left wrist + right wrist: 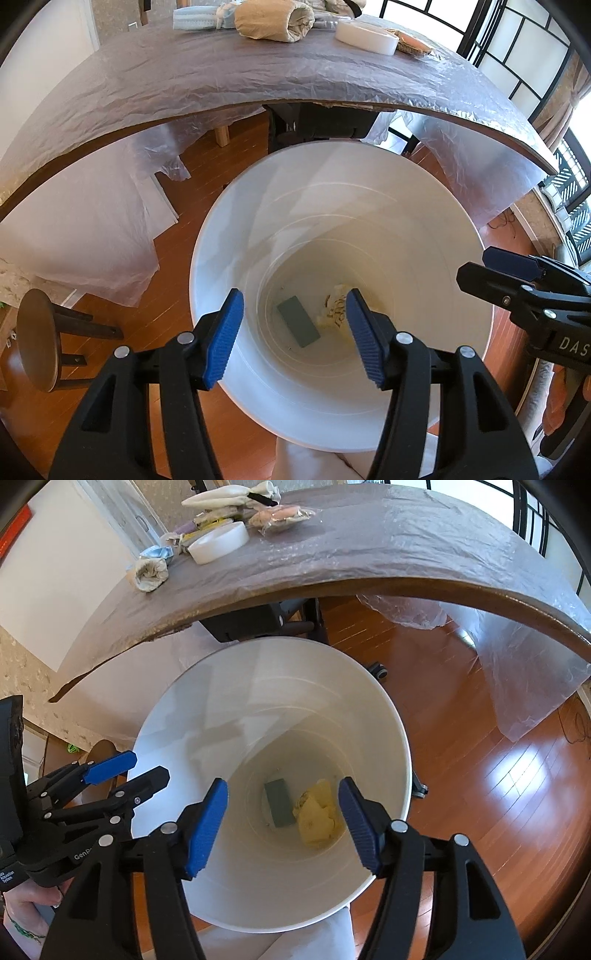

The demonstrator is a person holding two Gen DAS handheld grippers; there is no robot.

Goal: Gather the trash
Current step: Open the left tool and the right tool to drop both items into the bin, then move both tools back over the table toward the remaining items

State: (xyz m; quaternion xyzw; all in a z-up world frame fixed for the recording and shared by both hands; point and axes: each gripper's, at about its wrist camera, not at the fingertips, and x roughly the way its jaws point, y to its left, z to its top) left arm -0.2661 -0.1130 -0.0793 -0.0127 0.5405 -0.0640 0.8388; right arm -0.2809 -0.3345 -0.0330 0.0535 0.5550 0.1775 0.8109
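A white trash bin (pixel 207 258) stands on the wood floor below the table edge; it also shows in the right wrist view (pixel 399 738). At its bottom lie a grey-green flat block (pixel 298 321) (pixel 279 806) and crumpled yellowish paper (pixel 334 312) (pixel 316 818). My left gripper (pixel 293 339) hangs open and empty over the bin mouth. My right gripper (pixel 282 823) hangs open and empty over the same bin. Each gripper shows at the edge of the other's view: the right gripper (pixel 491 271), the left gripper (pixel 149 766).
A table covered in plastic sheet (pixel 221 81) (pixel 369 546) holds a white dish (pixel 365 35) (pixel 218 542), rolled cloth (pixel 273 20) (pixel 149 576), a blue item (pixel 157 554) and wrapped things (pixel 280 517). A round stool (pixel 37 339) stands left. Plastic sheet hangs off the table (pixel 524 686).
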